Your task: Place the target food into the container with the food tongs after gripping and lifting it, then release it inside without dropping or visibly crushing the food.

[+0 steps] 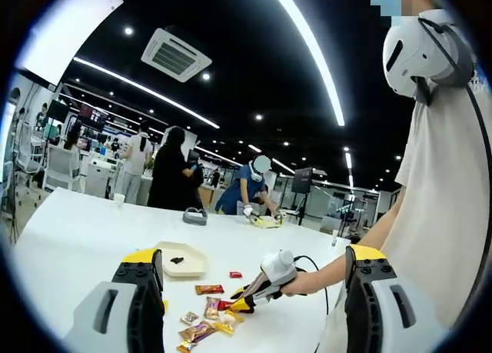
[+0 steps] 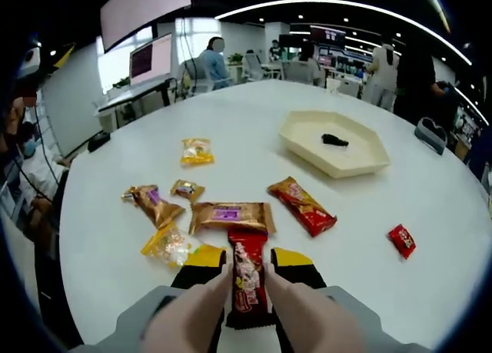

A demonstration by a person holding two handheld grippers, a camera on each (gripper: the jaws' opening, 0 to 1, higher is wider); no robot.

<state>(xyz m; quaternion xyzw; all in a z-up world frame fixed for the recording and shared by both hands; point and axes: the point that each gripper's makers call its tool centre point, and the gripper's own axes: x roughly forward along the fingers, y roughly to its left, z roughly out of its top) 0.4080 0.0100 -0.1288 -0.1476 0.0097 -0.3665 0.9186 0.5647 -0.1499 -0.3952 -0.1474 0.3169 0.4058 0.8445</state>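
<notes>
A dark red snack bar [image 2: 247, 280] lies on the white table [image 2: 430, 207] between the jaws of my right gripper [image 2: 247, 258], which press against both its long sides. The yellow fingertips [image 2: 204, 256] sit at its upper half. The cream hexagonal tray [image 2: 307, 141] stands farther out to the right, holding one small dark item [image 2: 334, 140]. In the left gripper view, my left gripper [image 1: 254, 254] hangs high above the table with its jaws wide apart and nothing between them. Below it the right gripper [image 1: 247, 299] is held low over the snack pile, near the tray [image 1: 192, 270].
Loose snacks surround the bar: a gold bar with a purple label [image 2: 231, 215], a long red packet [image 2: 301, 205], a small red packet [image 2: 401, 240], a yellow packet [image 2: 197, 151], gold wrappers [image 2: 154, 203]. A grey object [image 2: 430, 134] sits at the table's far edge. People stand beyond.
</notes>
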